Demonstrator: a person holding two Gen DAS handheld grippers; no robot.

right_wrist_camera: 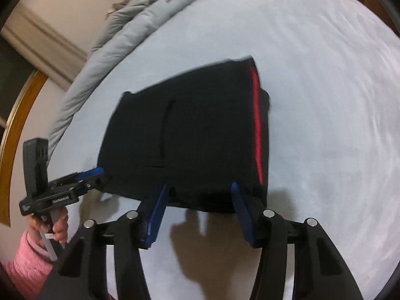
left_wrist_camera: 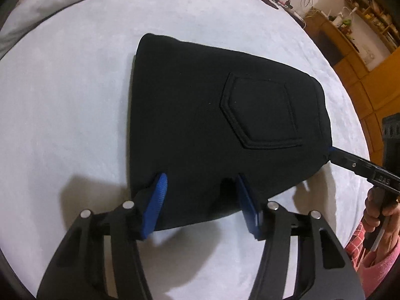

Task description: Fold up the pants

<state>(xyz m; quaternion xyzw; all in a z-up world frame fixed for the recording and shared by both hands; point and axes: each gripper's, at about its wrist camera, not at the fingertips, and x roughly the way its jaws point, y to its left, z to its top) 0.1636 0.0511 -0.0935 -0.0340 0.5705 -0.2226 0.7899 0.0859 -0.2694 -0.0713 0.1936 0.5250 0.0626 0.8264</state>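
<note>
The black pants lie folded into a compact bundle on the white bed sheet, back pocket facing up. In the right wrist view the pants show a red stripe along the right edge. My left gripper is open, its blue pads straddling the near edge of the bundle. My right gripper is open too, pads at either side of the near edge. Each gripper shows in the other's view: the right one at the pants' right corner, the left one at their left corner.
A grey duvet is bunched along the far side of the bed. Wooden shelves and cabinets stand beyond the bed's right side. A wooden bed frame and wall show at left. Pink sleeves hold the handles.
</note>
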